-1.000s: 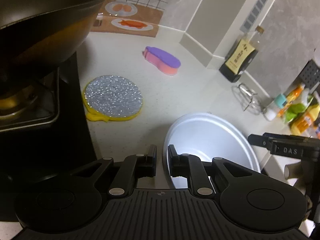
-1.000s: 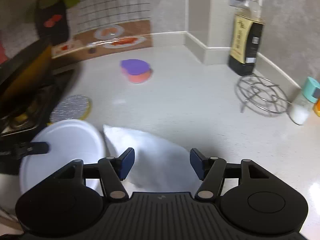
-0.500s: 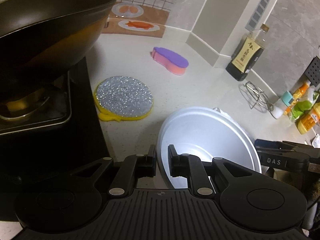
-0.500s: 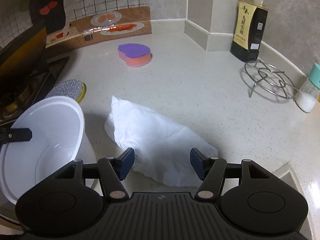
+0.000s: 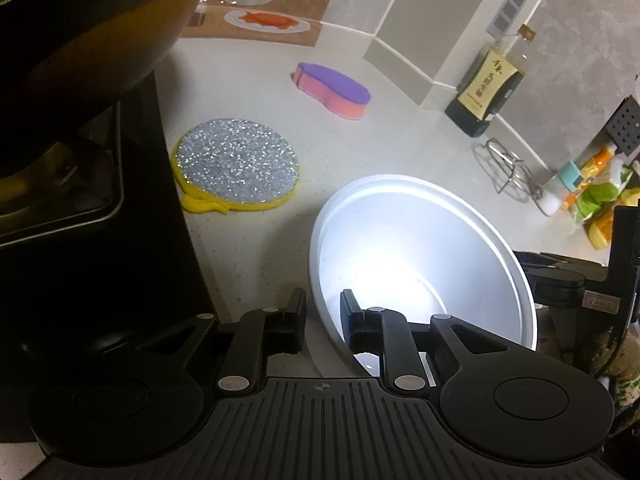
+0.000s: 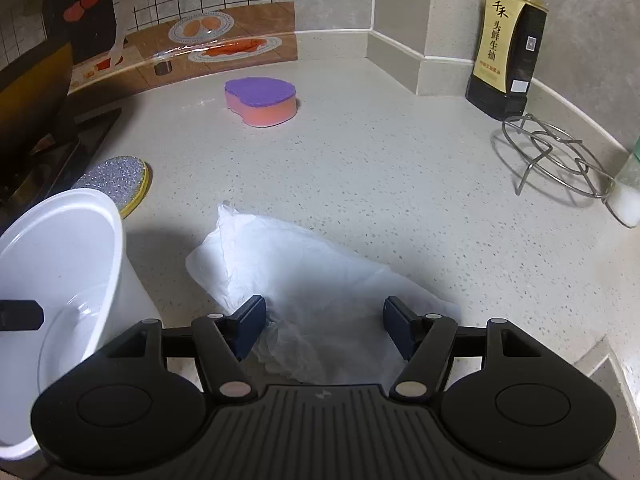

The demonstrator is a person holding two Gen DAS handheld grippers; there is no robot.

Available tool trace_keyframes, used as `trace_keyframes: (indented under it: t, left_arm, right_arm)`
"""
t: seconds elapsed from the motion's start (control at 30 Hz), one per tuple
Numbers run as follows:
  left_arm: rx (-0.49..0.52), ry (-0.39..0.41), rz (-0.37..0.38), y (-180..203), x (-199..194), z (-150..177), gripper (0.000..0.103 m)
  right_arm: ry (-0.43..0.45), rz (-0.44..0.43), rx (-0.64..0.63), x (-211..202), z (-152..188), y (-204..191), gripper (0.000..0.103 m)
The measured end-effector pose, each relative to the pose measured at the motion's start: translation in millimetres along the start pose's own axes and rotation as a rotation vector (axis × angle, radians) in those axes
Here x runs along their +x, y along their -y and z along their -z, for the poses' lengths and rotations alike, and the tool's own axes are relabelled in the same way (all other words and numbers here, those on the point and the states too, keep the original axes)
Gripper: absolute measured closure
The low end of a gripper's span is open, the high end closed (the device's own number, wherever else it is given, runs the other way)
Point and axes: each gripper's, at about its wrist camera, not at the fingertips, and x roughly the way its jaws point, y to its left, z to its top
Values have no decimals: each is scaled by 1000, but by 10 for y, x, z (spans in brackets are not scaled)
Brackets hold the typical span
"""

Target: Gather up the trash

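My left gripper (image 5: 322, 316) is shut on the near rim of a white plastic bin (image 5: 420, 248), which is empty and tilted; it also shows at the left of the right wrist view (image 6: 60, 264). A crumpled white plastic bag (image 6: 304, 276) lies on the counter just right of the bin. My right gripper (image 6: 324, 330) is open, its jaws straddling the near end of the bag without closing on it.
A stove with a dark wok (image 5: 80, 40) stands at the left. A glittery round scrubber (image 5: 236, 164), a purple-pink sponge (image 6: 260, 100), a soy sauce bottle (image 6: 508, 48), a wire trivet (image 6: 560, 152) and a white shaker (image 6: 628, 200) sit on the counter (image 6: 400, 184).
The right gripper has come down over the bag, which now lies between its open jaws. The left gripper has shifted slightly with the bin, and the bin appears larger.
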Motion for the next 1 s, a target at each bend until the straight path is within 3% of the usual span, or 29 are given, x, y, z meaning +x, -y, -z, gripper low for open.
trace_keyframes:
  t: [0.03,0.07,0.1,0.13,0.2,0.53,0.77,1.0]
  left_arm:
    - [-2,5,3,-14,-1,-3,83]
    - [-4,7,7,-25,-1,-6,83]
    - [-10,5,15,-40,-1,-6,84]
    - [-23,3,24,-56,0,-8,86]
    - [-33,0,37,-71,4,-17,88]
    - [58,-10,90,-67,8,-101,91]
    - [206,-29,135,209,94,-187,91]
    - [239,1,153,667,-1,-41,91]
  right_arm:
    - [1,-2,4,1,-3,-1,42]
    - [0,-1,10,-9,-8,-9,56]
    - [2,1,17,-24,-10,-10,77]
    - [0,3,25,-45,-11,-13,85]
    - [5,-3,59,-111,-10,6,89]
    - [99,-16,256,-663,75,2,91]
    - [127,46,395,-1038,503,-8,91]
    - [208,66,521,-1571,971,363,91]
